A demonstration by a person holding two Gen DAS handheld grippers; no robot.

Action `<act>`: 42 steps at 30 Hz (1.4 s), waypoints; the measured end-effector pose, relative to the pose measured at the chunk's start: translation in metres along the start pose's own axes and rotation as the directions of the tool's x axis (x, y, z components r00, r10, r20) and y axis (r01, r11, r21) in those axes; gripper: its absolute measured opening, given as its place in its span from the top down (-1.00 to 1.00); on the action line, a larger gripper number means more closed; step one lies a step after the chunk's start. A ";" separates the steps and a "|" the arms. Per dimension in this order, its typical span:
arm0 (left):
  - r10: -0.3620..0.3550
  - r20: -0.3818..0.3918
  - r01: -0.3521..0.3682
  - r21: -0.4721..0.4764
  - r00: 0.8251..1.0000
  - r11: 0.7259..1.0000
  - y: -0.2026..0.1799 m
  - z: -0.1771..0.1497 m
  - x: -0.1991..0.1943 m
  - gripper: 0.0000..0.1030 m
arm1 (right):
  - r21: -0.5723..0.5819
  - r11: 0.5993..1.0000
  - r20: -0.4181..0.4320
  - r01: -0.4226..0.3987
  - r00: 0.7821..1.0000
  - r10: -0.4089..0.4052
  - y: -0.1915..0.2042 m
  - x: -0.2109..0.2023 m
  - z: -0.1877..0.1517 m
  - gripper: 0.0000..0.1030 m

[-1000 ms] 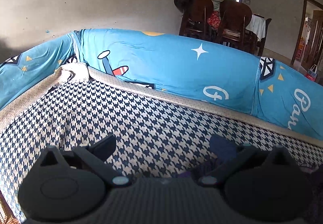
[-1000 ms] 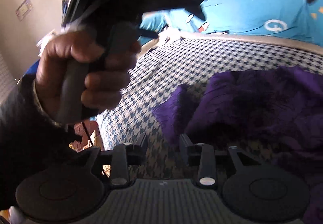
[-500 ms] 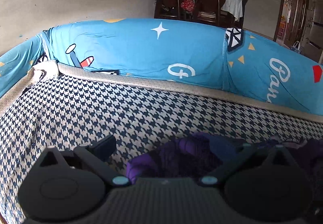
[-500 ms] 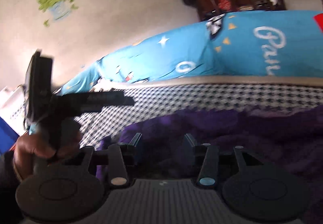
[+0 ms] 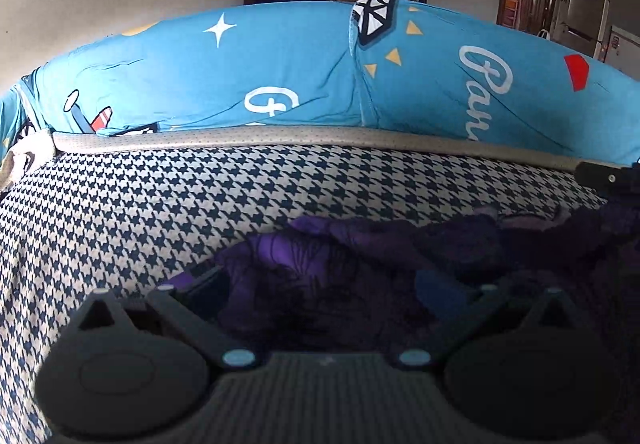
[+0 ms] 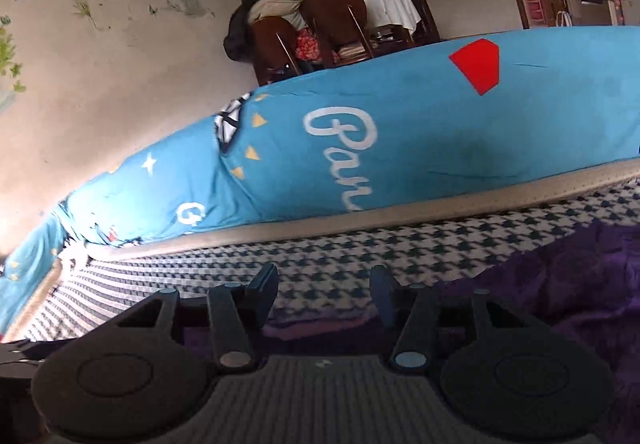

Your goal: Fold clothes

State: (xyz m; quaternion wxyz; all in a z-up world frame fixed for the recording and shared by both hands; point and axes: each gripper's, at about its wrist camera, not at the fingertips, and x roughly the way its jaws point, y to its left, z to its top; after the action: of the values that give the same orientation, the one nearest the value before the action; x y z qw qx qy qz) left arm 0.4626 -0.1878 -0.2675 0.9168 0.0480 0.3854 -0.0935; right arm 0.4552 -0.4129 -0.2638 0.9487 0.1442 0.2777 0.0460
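Roughly, by label:

Left gripper [image 5: 320, 284]: fingers spread wide, low over the near edge of the purple garment [image 5: 360, 268]; cloth lies between them, but nothing is pinched. I judge this a lining-up pose, opened broadly so a thick bunch of fabric fits inside before closing.

Right gripper [image 6: 324, 284]: fingers likewise apart, gripping nothing; its view is tilted. A strip of purple hem lies just under the tips, with the bulk of the garment off to its right. It seems to hover at an edge, probably so both tools take the same border and lift it evenly.

Garment location: on the houndstooth sheet [image 5: 160, 212] of the bed, toward the near side, well short of the grey piping [image 5: 280, 136].

Garment look: deep purple, with a faint dark print in the left view; heaped and wrinkled, not flat. Sleeves or collar cannot be told apart. It appears soft and limp, likely to sag once raised.

Backdrop: a blue printed cover [image 5: 280, 76] stands up behind the piping, keeping the working surface bounded on the far side.

Stage: unfolded; a first grasp looks pending.
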 end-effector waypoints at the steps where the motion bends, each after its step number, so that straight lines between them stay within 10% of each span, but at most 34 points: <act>1: -0.005 -0.003 0.005 0.003 1.000 1.000 -0.002 0.000 0.001 -1.00 | -0.018 1.000 -0.003 0.016 1.000 -0.016 -0.003 0.005 0.001 0.00; 23: -0.041 -0.047 0.044 0.061 0.998 0.997 -0.021 -0.008 0.012 -1.00 | -0.333 0.938 -0.136 0.096 0.980 -0.148 -0.026 0.063 -0.027 -0.36; 35: -0.050 -0.048 0.053 0.071 0.998 0.996 -0.025 -0.009 0.014 -1.00 | -0.324 0.945 -0.163 0.037 0.982 -0.094 -0.018 0.065 -0.021 0.78; 42: -0.053 -0.048 0.056 0.065 0.997 0.996 -0.025 -0.009 0.015 -1.00 | -0.301 0.953 -0.131 0.028 0.989 -0.070 -0.013 0.057 -0.008 0.80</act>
State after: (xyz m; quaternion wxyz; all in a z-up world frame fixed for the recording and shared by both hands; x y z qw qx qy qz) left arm 0.4613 -0.2130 -0.2845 0.9025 0.0699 0.4046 -0.1298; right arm 0.4988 -0.4136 -0.3034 0.9385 -0.0112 0.3371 0.0740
